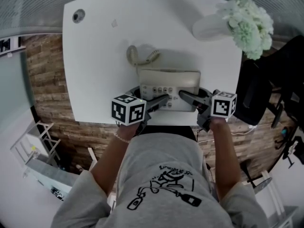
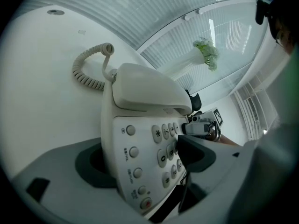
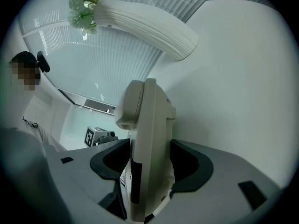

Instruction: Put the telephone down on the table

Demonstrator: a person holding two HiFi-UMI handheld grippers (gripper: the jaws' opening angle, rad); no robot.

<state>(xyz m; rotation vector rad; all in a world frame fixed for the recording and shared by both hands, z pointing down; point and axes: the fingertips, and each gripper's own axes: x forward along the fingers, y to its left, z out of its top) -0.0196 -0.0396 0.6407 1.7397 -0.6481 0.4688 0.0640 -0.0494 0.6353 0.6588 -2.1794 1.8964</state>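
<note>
Judging the telephone [image 1: 168,87] rigid, light and smooth-cased, with a handset [image 1: 168,76] liable to slip off, I held its near edge at the near side of the table [image 1: 95,56], right gripper [image 1: 187,98] pinching it, left gripper [image 1: 159,101] spread loosely about the keypad [image 2: 163,148].

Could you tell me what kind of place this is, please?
Probably an office or meeting room: a corded desk telephone lies on a white table, a black chair stands beside it, and a white vase of pale flowers lies before slatted blinds.
</note>
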